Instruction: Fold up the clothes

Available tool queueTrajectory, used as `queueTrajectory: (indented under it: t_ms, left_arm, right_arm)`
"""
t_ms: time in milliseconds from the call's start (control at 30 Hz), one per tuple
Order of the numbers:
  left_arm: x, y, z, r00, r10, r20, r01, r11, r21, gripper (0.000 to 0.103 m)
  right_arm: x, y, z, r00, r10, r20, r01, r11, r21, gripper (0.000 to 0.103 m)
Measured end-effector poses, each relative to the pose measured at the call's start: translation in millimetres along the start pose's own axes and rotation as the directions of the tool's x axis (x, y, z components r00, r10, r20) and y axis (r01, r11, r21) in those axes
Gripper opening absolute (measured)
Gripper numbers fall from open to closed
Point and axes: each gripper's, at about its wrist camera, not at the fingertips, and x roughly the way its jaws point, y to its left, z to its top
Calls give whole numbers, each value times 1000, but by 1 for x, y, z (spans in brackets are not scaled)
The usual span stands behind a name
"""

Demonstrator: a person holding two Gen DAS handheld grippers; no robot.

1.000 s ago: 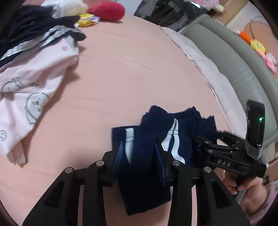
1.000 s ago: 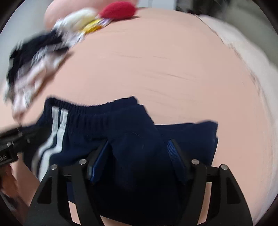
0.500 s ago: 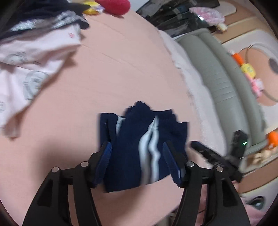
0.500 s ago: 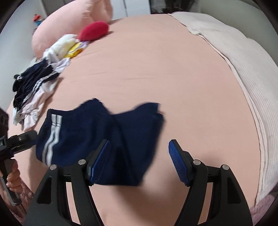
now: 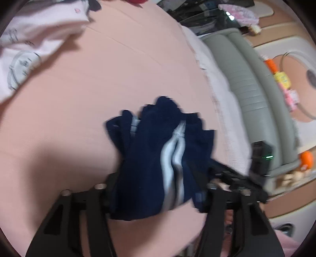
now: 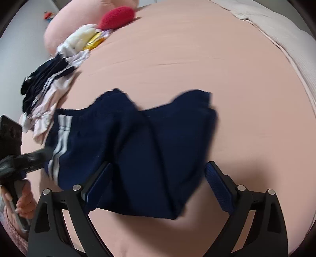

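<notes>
Mid-fold on the navy shorts: soft knit, ribbed waistband, two white side stripes, bunched on the pink bed sheet. My right gripper is spread wide over the cloth, holding nothing. Left gripper: shorts cover its pads, can't tell if it's clamped. Next I'd say flatten the lump and square the edges. Unfolded pile of clothes sits well apart.

A pink bed sheet covered the bed, with a cream quilted blanket along its edge. At the head lay a pink pillow, a red plush cushion and a white soft toy just beside it. A grey padded bumper ran alongside the bed, with small orange and yellow toys beyond it.
</notes>
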Motion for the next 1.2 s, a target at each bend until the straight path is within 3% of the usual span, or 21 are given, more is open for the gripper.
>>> queueTrajectory:
  t_ms: [33,67,100,133,167,233,300,467,567,733,933,1033,1100,1167,1200]
  left_arm:
    - [2,-2,-1,1000,16,3,-16,1000,16,42]
    - [3,-4,-2,999,31,6,-32,999,31,40]
    - [4,-7,-3,999,51,11,-52,998,43,36]
    - [4,-11,-3,997,73,17,-74,996,54,33]
    - [1,-15,-4,996,90,24,-91,994,62,30]
    - [-6,-24,-6,992,120,40,-123,990,75,23]
    - [-14,-37,-6,990,128,59,-133,987,89,20]
    - [-11,-81,12,988,135,71,-144,979,144,18]
    - [12,-123,40,990,115,79,-129,970,206,18]
    - [69,-198,108,993,53,107,-83,951,297,18]
    - [171,-258,176,994,6,111,-44,938,344,18]
    - [234,-255,192,995,71,71,-91,939,333,22]
    - [273,-236,196,985,175,-7,-165,939,301,37]
    - [278,-230,195,986,167,-6,-158,940,303,39]
    - [271,-234,195,986,161,31,-163,935,314,42]
  right_arm:
    - [1,-1,1,1000,13,7,-13,1000,11,86]
    - [4,0,3,1000,20,12,-20,1000,21,77]
    - [6,3,5,1000,25,15,-25,999,26,60]
    - [6,5,6,998,58,5,-58,998,23,51]
    - [7,8,8,993,112,-19,-112,993,22,34]
    - [7,16,11,977,203,-59,-203,979,7,25]
    - [-3,20,13,975,213,-64,-216,976,-35,19]
    - [-33,0,39,967,256,-15,-256,966,-37,16]
    - [-54,-27,60,954,298,18,-297,954,-25,16]
    - [-77,-73,136,975,187,121,-181,982,-61,16]
    - [-95,-163,201,979,11,205,-14,1000,13,17]
    - [-64,-208,212,970,-152,190,143,988,60,34]
    - [-33,-242,202,979,-166,121,149,979,138,40]
    - [-9,-269,192,982,-169,85,150,969,196,36]
    - [-11,-272,186,979,-161,124,135,972,194,36]
